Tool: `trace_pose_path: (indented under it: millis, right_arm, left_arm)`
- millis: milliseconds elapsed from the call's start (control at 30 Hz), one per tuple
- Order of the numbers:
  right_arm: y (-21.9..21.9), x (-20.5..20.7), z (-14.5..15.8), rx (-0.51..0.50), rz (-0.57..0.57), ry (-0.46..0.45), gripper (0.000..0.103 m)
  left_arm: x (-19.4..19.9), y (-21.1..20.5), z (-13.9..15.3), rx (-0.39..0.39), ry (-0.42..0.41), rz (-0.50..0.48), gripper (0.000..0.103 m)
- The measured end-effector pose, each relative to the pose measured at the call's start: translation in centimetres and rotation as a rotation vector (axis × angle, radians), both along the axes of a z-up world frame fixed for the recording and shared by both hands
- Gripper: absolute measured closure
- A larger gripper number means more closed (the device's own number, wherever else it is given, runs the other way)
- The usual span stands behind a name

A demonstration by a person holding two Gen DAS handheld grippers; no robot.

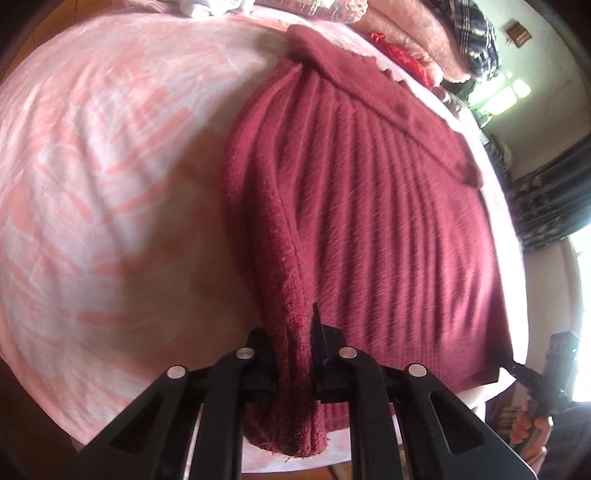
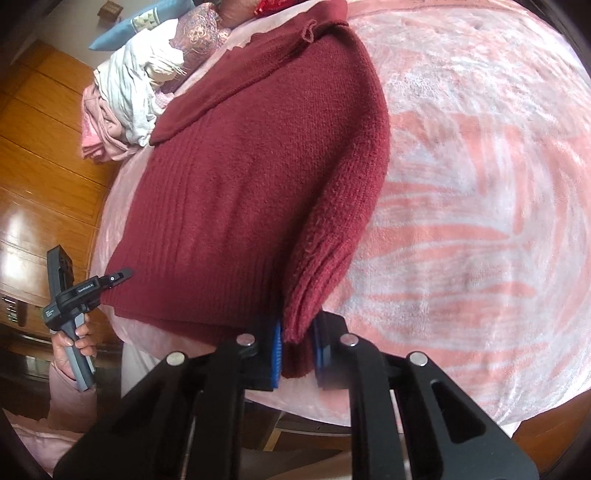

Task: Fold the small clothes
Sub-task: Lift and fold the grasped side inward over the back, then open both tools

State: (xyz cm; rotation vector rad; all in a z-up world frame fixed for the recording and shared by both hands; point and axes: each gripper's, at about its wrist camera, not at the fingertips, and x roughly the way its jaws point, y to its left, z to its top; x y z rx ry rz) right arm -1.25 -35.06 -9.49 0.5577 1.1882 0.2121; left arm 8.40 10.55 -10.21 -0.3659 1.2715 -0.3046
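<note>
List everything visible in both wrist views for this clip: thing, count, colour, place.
sweater: 1, maroon knit, flat on the bed, near corners pinched up
blanket: 1, pink and white, covering the bed
clothes pile: 1, white and pink, far bed edge
cushion: 1, blue, beyond the pile
plaid cloth: 1, dark checked, far end of bed
wardrobe: 1, orange wood, beside the bed
left gripper: black, jaws shut on sweater's left corner
right gripper: black, blue pads, shut on right corner
</note>
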Motion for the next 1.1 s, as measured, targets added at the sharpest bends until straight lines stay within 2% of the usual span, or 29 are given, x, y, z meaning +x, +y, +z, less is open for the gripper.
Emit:
trace_pose_path:
  millis: [200,433,567,833,1100]
  right_arm:
    - [-1.2,1.9,3.0,0.09,0.005,-0.059,0.091]
    - [-2.4,7.1,5.9,0.062,-0.001,-0.106,0.092]
    - [-3.1,10.2,6.3,0.053,-0.008,-0.102,0.092]
    - [-4.5,17.4,3.4,0.064,-0.044,-0.022,0.092]
    - [-6.0,22.2,-0.1,0.071,-0.082,0.05,0.092]
  left_arm:
    - [1.7,-0.2,2.9,-0.095,-0.038,0.01,0.091]
    - [5.4,-1.1,5.0,-0.108,-0.088,0.02,0.091]
    - [8.1,-1.7,5.1,-0.092,-0.101,0.024,0.091]
    - [13.8,-2.4,2.7,-0.086,-0.051,0.053,0.09]
    - [18.2,-2.7,-0.6,-0.106,0.036,0.099,0.09]
